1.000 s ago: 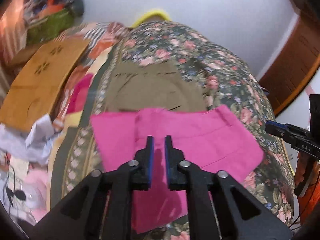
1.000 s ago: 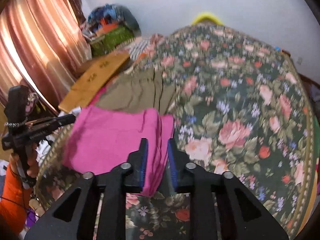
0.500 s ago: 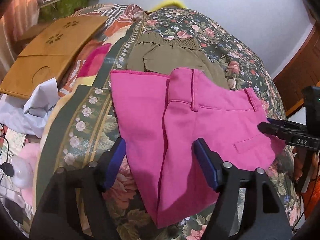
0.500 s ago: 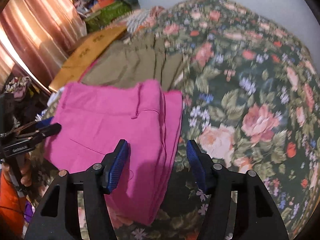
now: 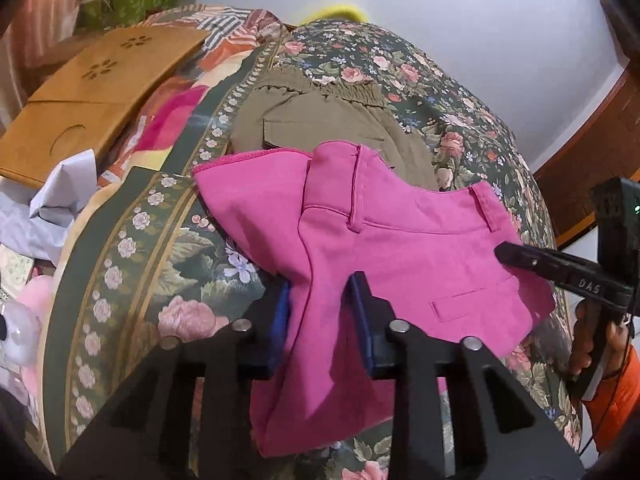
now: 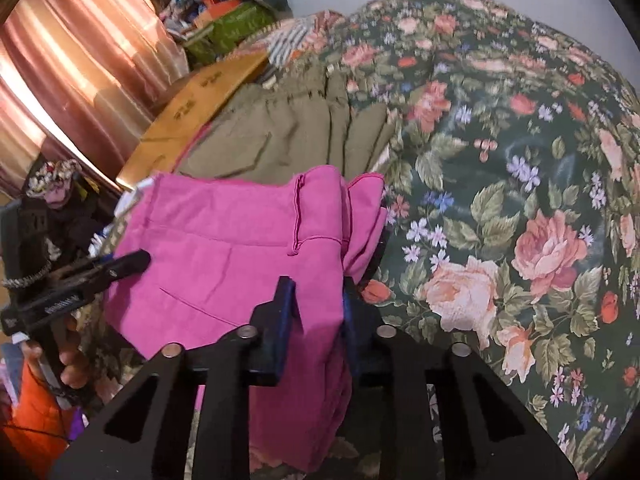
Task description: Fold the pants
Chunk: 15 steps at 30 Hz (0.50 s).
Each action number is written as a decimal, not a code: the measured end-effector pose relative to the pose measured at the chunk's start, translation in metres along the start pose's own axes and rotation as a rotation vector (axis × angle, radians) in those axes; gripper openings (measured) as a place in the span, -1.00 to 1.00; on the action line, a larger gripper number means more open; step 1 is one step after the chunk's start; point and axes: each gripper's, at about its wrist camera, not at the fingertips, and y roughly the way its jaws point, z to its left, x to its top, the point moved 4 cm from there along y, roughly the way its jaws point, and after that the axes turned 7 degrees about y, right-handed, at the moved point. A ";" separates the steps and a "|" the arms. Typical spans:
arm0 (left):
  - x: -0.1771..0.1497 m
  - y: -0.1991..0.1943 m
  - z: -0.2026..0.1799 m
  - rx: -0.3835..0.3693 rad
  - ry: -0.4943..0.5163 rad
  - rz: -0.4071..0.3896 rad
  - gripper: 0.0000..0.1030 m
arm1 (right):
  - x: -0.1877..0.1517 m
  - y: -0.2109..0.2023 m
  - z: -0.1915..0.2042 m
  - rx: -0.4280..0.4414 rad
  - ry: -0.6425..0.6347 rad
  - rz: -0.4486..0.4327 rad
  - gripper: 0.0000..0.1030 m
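Folded pink pants (image 5: 420, 248) lie on the flowered bedspread (image 5: 460, 132), waistband towards the far side. My left gripper (image 5: 322, 284) is closing at their left side, and a raised ridge of pink cloth is pinched between its blue pads. In the right wrist view my right gripper (image 6: 318, 284) is closing at the right side of the pink pants (image 6: 224, 220), where the cloth bunches up between its pads. Each view shows the fingers (image 5: 520, 258) (image 6: 124, 262) of the other gripper resting at the far edge of the pants.
Folded olive pants (image 5: 320, 128) (image 6: 280, 136) lie just beyond the pink ones. A wooden lap tray (image 5: 92, 92) and crumpled white sheets (image 5: 60, 196) lie at the bed's left edge. A curtain (image 6: 60, 60) hangs on the left. The bedspread (image 6: 520, 160) stretches away to the right.
Both grippers opened wide, sank onto the pink pants and closed again. The cloth that lay flat half a second ago now bunches up between each pair of pads.
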 end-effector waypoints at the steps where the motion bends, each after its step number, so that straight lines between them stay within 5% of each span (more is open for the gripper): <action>1: -0.001 -0.002 -0.002 0.005 0.008 -0.003 -0.51 | 0.001 -0.002 0.002 0.004 0.000 -0.008 -0.67; 15: 0.041 -0.072 -0.015 0.010 0.096 -0.149 -0.67 | 0.021 -0.054 0.042 0.066 -0.076 -0.145 -0.76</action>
